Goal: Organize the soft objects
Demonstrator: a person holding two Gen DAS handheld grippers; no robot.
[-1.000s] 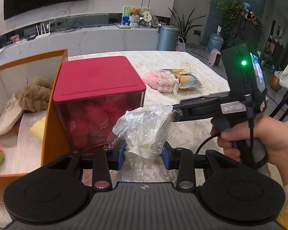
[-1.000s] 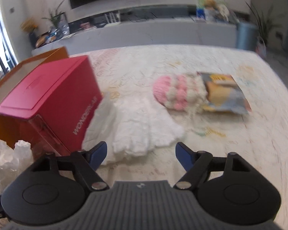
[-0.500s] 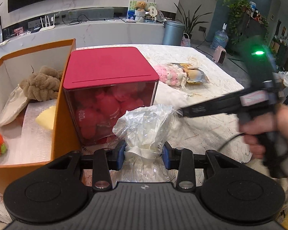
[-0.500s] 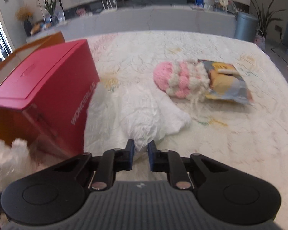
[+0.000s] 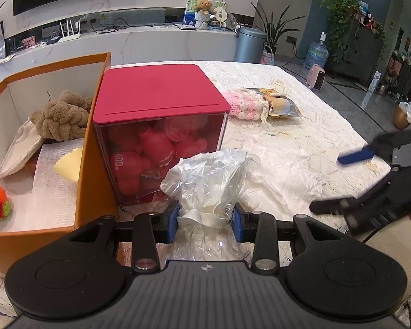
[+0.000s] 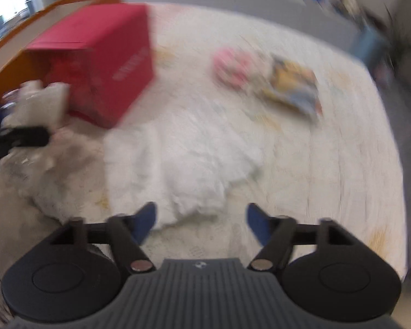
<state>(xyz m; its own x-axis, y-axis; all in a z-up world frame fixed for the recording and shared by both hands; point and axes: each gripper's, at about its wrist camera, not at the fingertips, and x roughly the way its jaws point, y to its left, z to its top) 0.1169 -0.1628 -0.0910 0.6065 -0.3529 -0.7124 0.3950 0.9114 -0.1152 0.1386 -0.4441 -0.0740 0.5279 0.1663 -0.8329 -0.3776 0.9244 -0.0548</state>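
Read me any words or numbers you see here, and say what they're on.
"400": on a red pouch inside the red box.
White lettering on the box side, right wrist view: blurred, unreadable.
Print on the snack packet: too small to read.

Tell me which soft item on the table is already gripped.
The plastic-wrapped white bundle, clamped in the left gripper. The white cloth lies loose before the open right gripper; the pink knit piece lies farther off.
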